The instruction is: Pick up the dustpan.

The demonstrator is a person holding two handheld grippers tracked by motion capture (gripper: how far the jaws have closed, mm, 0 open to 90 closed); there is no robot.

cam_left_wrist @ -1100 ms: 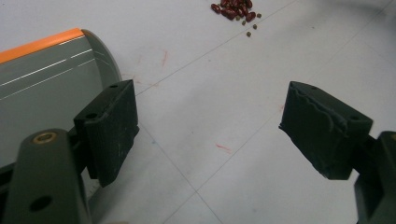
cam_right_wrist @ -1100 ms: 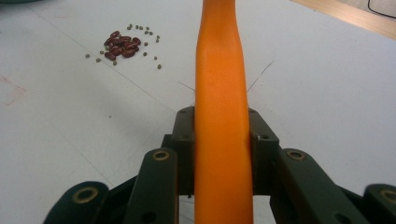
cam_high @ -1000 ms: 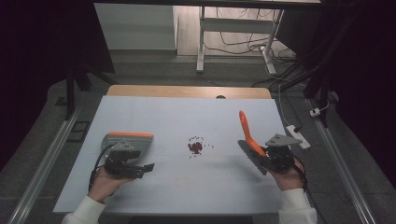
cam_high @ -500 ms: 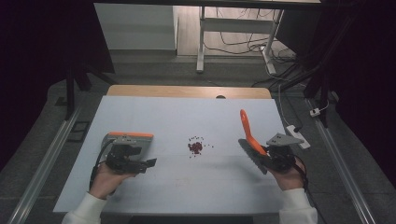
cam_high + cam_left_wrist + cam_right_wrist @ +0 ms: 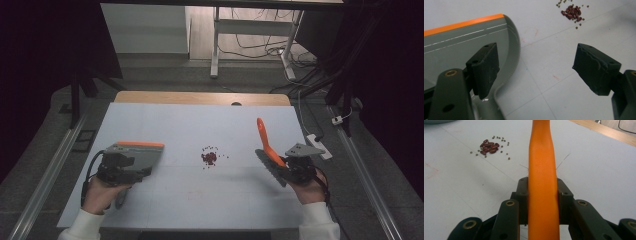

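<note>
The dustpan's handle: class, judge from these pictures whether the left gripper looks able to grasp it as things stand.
Probably yes. The left gripper is open, one of its fingers already over the dustpan near its handle, and nothing lies between them.

Grey plastic dustpan (image 5: 137,155) with an orange front edge; orange-handled brush (image 5: 266,145) with a dark head; dark red beans (image 5: 209,158) ringed by small olive-green grains, on a white table (image 5: 200,125) with a wooden edge at 12 o'clock.
</note>
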